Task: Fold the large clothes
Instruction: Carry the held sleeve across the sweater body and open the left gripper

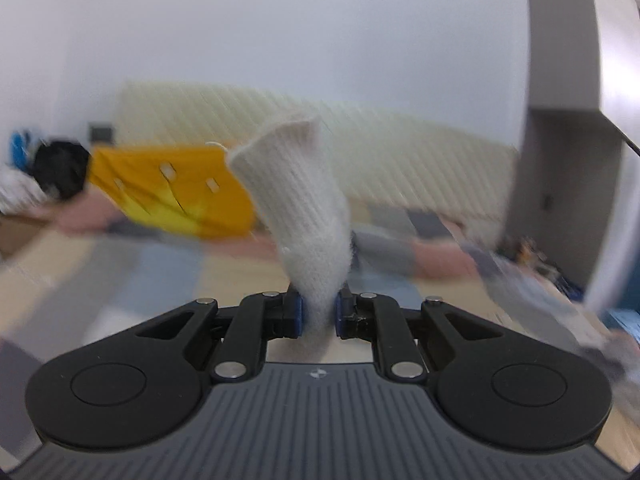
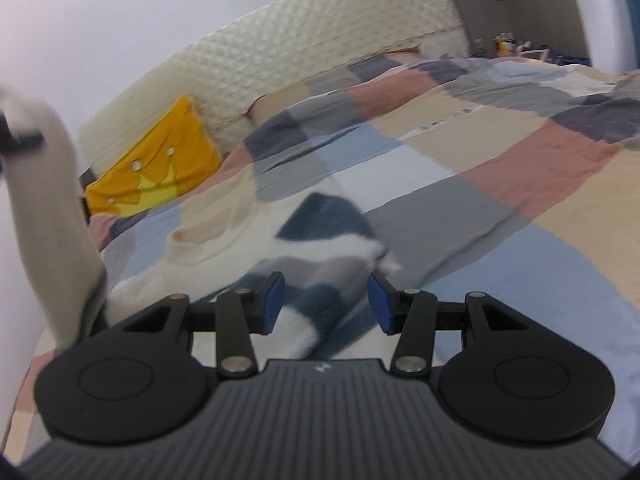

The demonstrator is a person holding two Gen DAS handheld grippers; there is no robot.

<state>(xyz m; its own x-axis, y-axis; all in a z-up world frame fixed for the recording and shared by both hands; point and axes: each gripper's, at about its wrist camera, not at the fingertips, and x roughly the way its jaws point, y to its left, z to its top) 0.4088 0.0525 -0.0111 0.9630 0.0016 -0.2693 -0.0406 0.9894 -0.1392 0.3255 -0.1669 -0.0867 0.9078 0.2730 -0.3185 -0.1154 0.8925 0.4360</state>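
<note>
A knitted sweater in white, cream, grey and dark blue patches (image 2: 320,236) lies on the checked bed cover. My left gripper (image 1: 319,314) is shut on its white ribbed sleeve (image 1: 296,184) and holds it up in the air; the cuff stands above the fingers. That raised sleeve also shows at the far left of the right wrist view (image 2: 48,216). My right gripper (image 2: 326,300) is open and empty just above the sweater's body, with the fabric between and below its blue pads (image 2: 274,300). The scene is motion-blurred.
A patchwork bed cover (image 2: 500,168) in pink, blue, grey and beige fills the bed. A yellow cushion with a crown (image 2: 160,168) leans on the cream padded headboard (image 2: 280,52). A dark bundle (image 1: 60,172) sits at the far left. A grey wall corner (image 1: 560,80) stands at right.
</note>
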